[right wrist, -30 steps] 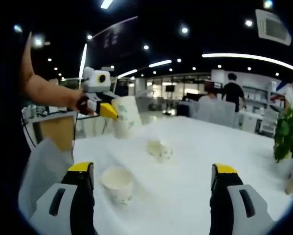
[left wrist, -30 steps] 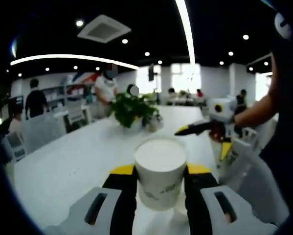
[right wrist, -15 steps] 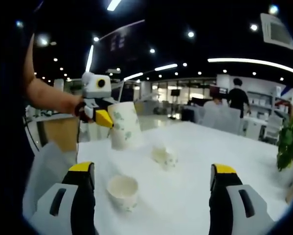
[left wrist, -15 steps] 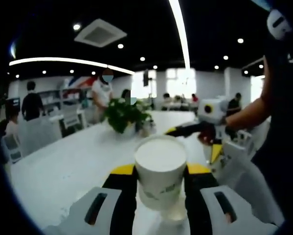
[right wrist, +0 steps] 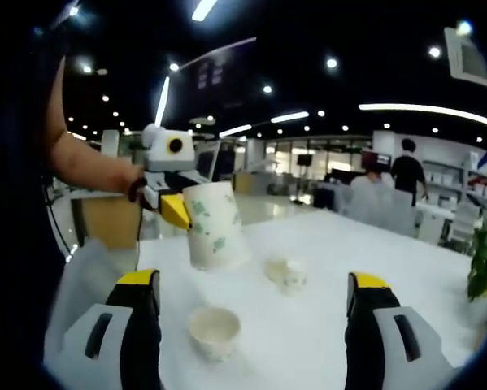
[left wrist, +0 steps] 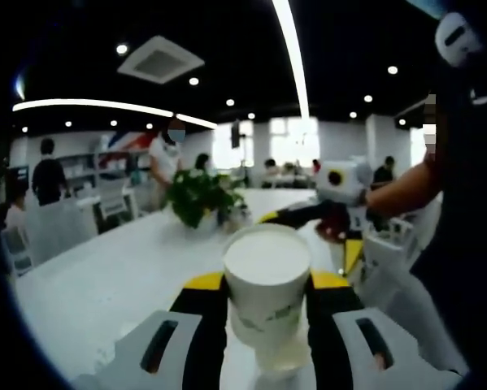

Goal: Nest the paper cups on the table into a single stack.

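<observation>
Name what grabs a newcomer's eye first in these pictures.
First, the paper cup clamped between the left gripper fingers, held in the air above the white table. In the right gripper view, two loose cups sit on that table: an upright cup near the open right gripper and a tipped cup farther off.

A green print on the held paper cup [left wrist: 266, 286] blurs; its base hides behind a second cup [left wrist: 277, 357].
</observation>
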